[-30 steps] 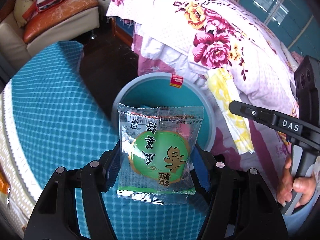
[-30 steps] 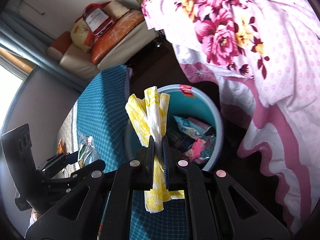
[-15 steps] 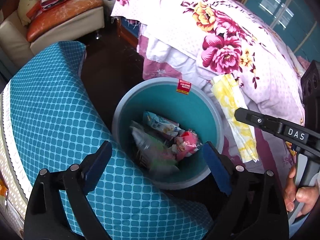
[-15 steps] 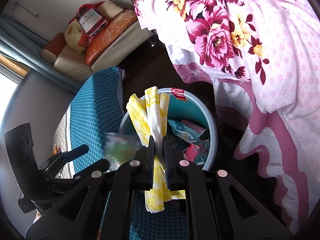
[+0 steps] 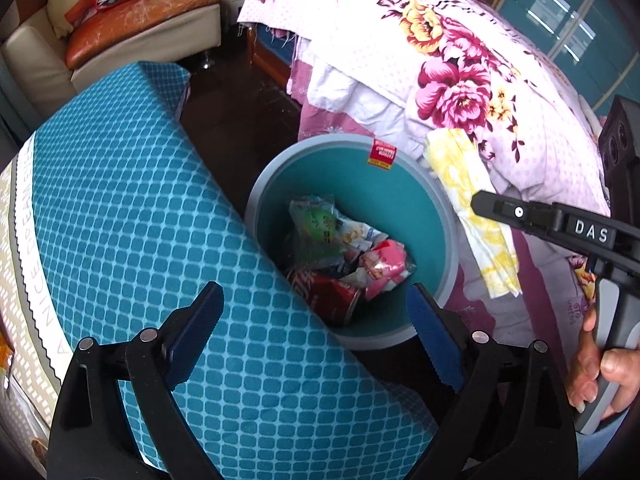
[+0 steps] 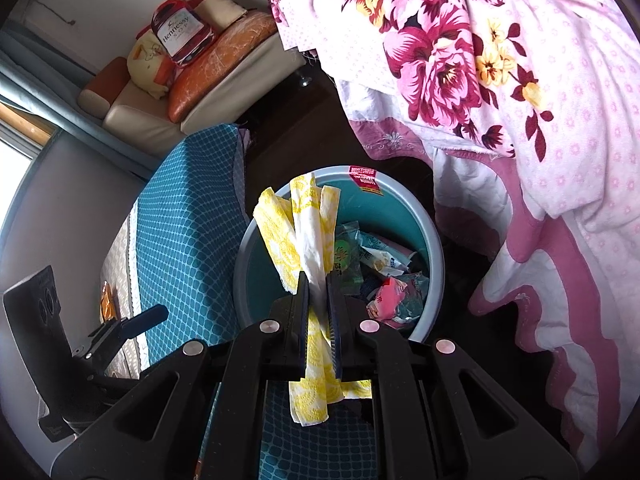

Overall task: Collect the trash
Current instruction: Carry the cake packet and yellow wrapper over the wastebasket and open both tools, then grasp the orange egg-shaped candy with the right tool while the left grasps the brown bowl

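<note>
Two tools hovering over the round teal plastic bin (image 5: pixel 436 216). Left tool (image 5: pixel 316 332) gaping wide, gripping nothing, the bin just ahead of its blue pads. Right tool (image 6: pixel 318 284) clamping tight on a yellow-and-white patterned paper napkin (image 6: pixel 308 224), the bin directly ahead and below. Lying inside the bin: a green-labelled clear snack wrapper (image 5: pixel 316 224), a pink packet (image 5: pixel 386 264), a red drink can (image 5: pixel 328 292). Flanking the bin: teal checked cushion (image 5: pixel 120 208) to the left, floral pink bedspread (image 5: pixel 460 72) to the right.

Teal, pink and yellow

Round teal plastic bin (image 5: pixel 404 184) with a grey rim; yellow-patterned white paper napkin (image 6: pixel 310 232); pink-and-magenta floral bedspread (image 5: pixel 460 80); teal grid-patterned tablecloth (image 5: pixel 132 216).
</note>
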